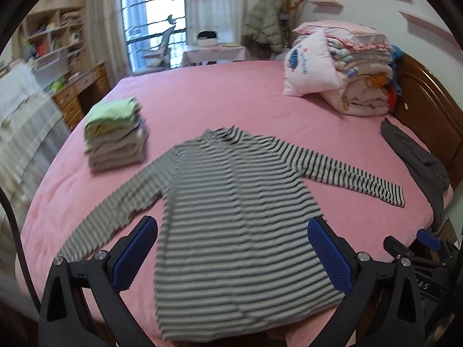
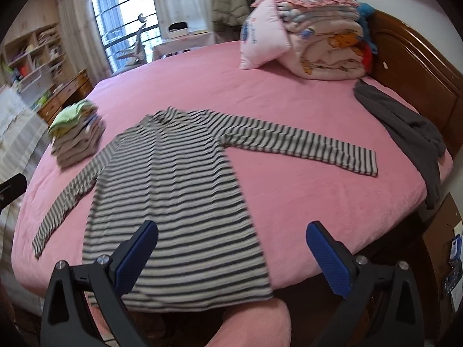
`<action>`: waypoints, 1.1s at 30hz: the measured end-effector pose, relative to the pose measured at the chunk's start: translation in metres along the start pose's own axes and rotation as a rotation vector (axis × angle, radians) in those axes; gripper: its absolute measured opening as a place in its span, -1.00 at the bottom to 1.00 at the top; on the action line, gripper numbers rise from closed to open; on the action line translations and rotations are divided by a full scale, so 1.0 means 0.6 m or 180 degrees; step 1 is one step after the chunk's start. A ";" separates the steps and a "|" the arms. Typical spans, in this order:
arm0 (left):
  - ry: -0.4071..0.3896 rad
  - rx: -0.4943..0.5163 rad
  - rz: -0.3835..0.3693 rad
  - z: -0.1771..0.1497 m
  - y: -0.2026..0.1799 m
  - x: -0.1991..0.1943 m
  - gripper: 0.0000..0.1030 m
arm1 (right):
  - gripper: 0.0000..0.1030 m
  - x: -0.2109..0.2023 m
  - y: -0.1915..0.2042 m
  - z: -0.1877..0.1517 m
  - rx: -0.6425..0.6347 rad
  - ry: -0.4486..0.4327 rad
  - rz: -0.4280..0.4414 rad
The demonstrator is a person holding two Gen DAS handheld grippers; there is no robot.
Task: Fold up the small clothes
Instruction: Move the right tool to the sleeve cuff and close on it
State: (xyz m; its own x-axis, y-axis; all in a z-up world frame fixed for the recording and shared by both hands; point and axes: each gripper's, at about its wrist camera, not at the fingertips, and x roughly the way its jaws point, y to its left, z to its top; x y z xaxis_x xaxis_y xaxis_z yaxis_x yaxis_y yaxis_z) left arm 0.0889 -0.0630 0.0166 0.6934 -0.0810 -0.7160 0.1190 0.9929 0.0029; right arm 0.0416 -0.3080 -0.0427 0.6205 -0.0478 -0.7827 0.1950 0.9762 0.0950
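Stack of folded clothes (image 1: 115, 136) near bed's left edge, grey garment (image 2: 411, 127) at right edge, bedding pile (image 1: 347, 66) by headboard. Striped shirt (image 1: 231, 202) flat on pink bed (image 1: 217, 95), sleeves spread. Left gripper (image 1: 231, 254) and right gripper (image 2: 231, 257) wide open, empty, above the hem.

Soft knit striped shirt (image 1: 231, 202), glossy wooden headboard (image 2: 411, 66)

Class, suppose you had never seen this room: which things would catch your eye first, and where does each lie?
First comes the striped long-sleeved top, spread flat with both sleeves out across the middle of the pink bed. To its left sits a neat pile of folded clothes with a green piece on top. At the headboard end rise a pink pillow and a stacked quilt, with a grey garment lying loose along the bed's right edge.
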 end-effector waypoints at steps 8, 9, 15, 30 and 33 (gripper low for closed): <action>-0.0324 0.0600 -0.0092 0.092 -0.149 0.103 1.00 | 0.78 0.012 -0.110 0.081 0.0258 -0.0217 -0.0239; -0.0356 0.0657 -0.0130 0.099 -0.167 0.118 1.00 | 0.78 0.013 -0.123 0.091 0.0275 -0.0251 -0.0275; -0.0144 0.0913 -0.0412 0.120 -0.283 0.250 1.00 | 0.57 0.057 -0.227 0.137 0.0546 -0.0278 -0.0406; 0.0161 0.1384 -0.0549 0.054 -0.476 0.464 1.00 | 0.33 0.228 -0.430 0.087 0.1491 0.0166 -0.0336; 0.0153 0.1446 -0.0544 0.048 -0.501 0.477 1.00 | 0.33 0.251 -0.448 0.078 0.1590 0.0147 -0.0290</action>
State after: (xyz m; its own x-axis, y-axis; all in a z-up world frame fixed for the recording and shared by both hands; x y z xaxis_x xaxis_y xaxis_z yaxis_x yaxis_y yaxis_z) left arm 0.2723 -0.3869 -0.1690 0.6044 -0.2249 -0.7643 0.5340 0.8263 0.1792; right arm 0.1186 -0.5874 -0.1574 0.5520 -0.1076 -0.8269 0.5932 0.7476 0.2987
